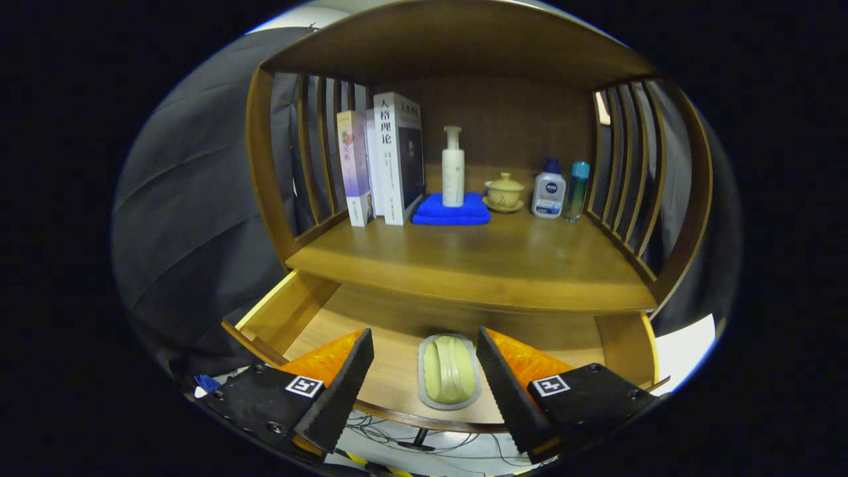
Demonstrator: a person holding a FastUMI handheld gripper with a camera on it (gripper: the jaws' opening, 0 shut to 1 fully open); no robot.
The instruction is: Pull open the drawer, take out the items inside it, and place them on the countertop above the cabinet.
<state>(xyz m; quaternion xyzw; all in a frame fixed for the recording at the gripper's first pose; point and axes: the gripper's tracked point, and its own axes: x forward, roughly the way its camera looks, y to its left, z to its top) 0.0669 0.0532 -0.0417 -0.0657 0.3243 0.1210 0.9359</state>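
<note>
The gripper (424, 371) is hovering with fingers spread wide and empty; the soap dish (449, 371) is lying in the open drawer (397, 331) between them, its long axis pointing straight ahead.

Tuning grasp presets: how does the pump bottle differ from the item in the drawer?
Pump bottle stands upright on a blue towel on the countertop; the green item lies flat in the open drawer, between the open gripper fingers. Bottle is tall and white; item low, rounded.
</note>
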